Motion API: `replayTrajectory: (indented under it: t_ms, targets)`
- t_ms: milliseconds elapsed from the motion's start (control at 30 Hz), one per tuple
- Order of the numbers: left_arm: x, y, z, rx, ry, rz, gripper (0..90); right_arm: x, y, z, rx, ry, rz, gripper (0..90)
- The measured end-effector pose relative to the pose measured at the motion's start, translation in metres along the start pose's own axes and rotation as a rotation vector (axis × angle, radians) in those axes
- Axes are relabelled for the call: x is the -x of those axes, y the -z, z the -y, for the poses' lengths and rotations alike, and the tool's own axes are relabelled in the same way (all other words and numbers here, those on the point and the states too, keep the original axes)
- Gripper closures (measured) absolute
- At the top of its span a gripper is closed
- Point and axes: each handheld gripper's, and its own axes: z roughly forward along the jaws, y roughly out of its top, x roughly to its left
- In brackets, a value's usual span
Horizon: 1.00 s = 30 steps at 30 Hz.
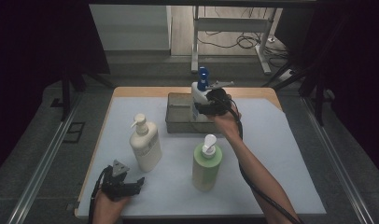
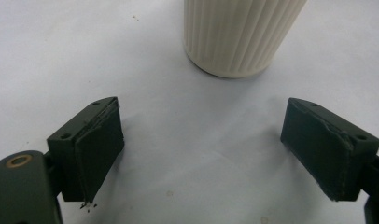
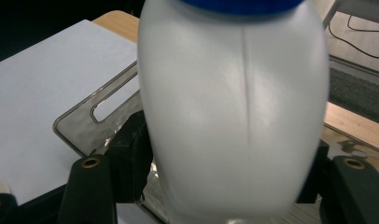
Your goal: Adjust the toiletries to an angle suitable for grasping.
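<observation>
Near left, the left gripper [image 1: 131, 185] rests wide open and empty just short of the cream bottle [image 1: 144, 143]. Far, the right gripper [image 1: 202, 108] clasps the white bottle [image 1: 200, 95] over the tray [image 1: 178, 122]; a loosening grip could tip it.

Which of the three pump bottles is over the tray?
The white bottle with the blue pump, between the right gripper jaws at the metal tray. The cream and green bottles stand on the white mat.

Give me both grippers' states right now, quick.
Left gripper: open, holding nothing, jaws apart short of the cream ribbed bottle.
Right gripper: shut on the white bottle with blue cap, over the metal tray.
</observation>
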Motion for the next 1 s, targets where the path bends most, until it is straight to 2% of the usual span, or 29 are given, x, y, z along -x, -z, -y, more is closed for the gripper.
replayTrajectory:
  t_ms: [300, 367, 467, 567, 800, 1000]
  targets:
    - [0.0, 0.0, 0.0, 0.0, 0.001, 0.001, 12.7, 0.005, 0.01, 0.01, -0.002, -0.012, -0.032, 38.2]
    - [0.0, 0.0, 0.0, 0.0, 0.001, 0.001, 12.7, 0.007, 0.014, 0.014, -0.002, -0.031, -0.044, 39.9]
    - [0.0, 0.0, 0.0, 0.0, 0.001, 0.001, 12.7, 0.007, 0.016, 0.017, -0.007, -0.027, -0.051, 40.3]
    - [0.0, 0.0, 0.0, 0.0, 0.001, 0.001, 12.6, 0.006, 0.02, 0.024, -0.018, -0.001, -0.053, 41.4]
    - [0.0, 0.0, 0.0, 0.0, 0.0, 0.0, 12.6, 0.01, 0.026, 0.035, -0.03, -0.015, -0.088, 45.7]
    - [0.0, 0.0, 0.0, 0.0, 0.001, 0.0, 12.7, 0.015, 0.032, 0.042, -0.029, -0.023, -0.088, 54.5]
